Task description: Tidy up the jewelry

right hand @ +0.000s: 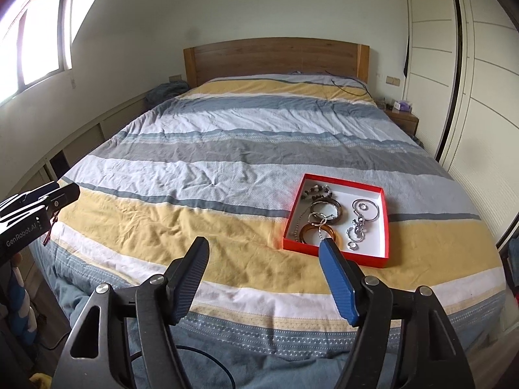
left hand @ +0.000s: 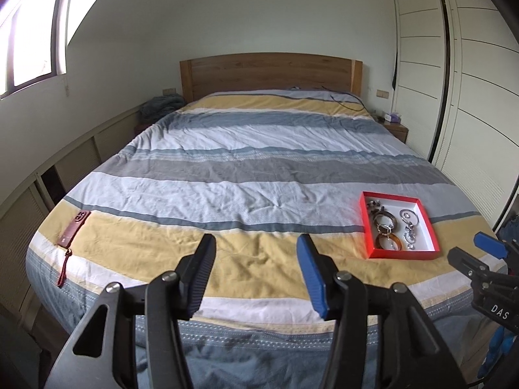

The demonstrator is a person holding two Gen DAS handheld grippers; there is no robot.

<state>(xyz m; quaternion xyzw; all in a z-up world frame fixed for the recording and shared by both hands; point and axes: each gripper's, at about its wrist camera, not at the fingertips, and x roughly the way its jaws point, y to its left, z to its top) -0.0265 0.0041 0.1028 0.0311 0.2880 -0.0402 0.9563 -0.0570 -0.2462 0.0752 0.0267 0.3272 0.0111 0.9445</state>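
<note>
A red tray (left hand: 402,254) with a white floor lies on the striped bedcover, near the foot of the bed on the right. In it lie an amber bangle (right hand: 319,231), a dark bangle (right hand: 326,207), a silver hoop (right hand: 366,209), a beaded string (right hand: 316,191) and small silver pieces. My left gripper (left hand: 256,240) hangs open over the yellow stripe, well left of the tray, with nothing between its fingers. My right gripper (right hand: 264,242) is open and empty too. Its blue fingertip overlaps the tray's near wall (right hand: 301,246) in the right wrist view.
A dark red pouch (left hand: 73,228) with a tassel lies at the bed's left edge. A black cable (left hand: 343,100) lies near the wooden headboard (left hand: 269,71). White wardrobe doors (left hand: 480,97) line the right side, with a nightstand (left hand: 395,128) beside them.
</note>
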